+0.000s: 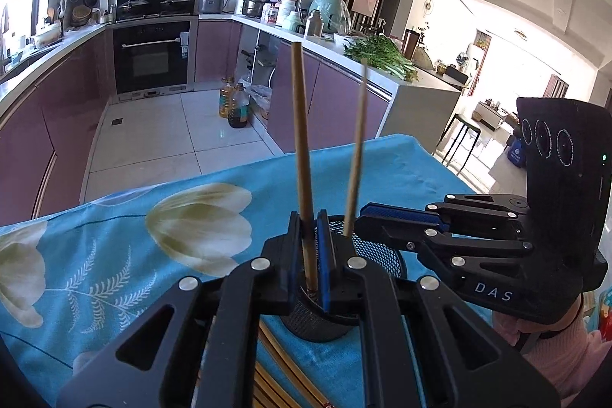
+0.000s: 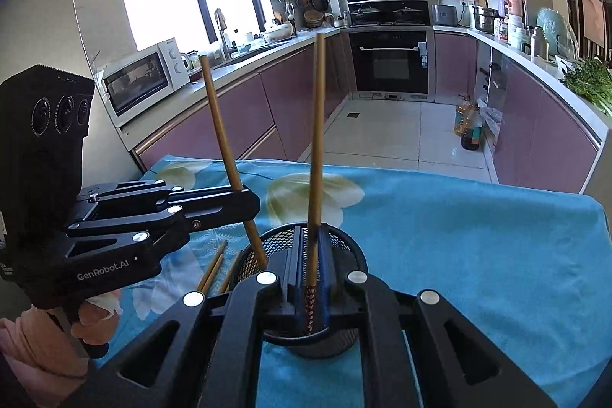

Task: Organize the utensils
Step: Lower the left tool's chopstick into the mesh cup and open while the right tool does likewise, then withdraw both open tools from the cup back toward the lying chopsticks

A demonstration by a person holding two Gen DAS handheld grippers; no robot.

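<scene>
The left hand-held gripper [image 1: 310, 255] pinches 1 wooden chopstick [image 1: 303, 155] nearly upright, its lower end inside the black mesh holder [image 1: 382, 251]. The right hand-held gripper [image 2: 310, 274] pinches a second chopstick [image 2: 316, 140] over the same holder. The holder stands on the counter's blue flowered cloth [image 1: 114, 239]; several loose chopsticks [image 2: 212, 270] lie beside it.

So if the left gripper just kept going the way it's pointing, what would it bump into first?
Most likely the black mesh holder: the left gripper, shut on a chopstick, points down right over its rim. The right gripper sits close alongside, so depth is hard to judge.
</scene>
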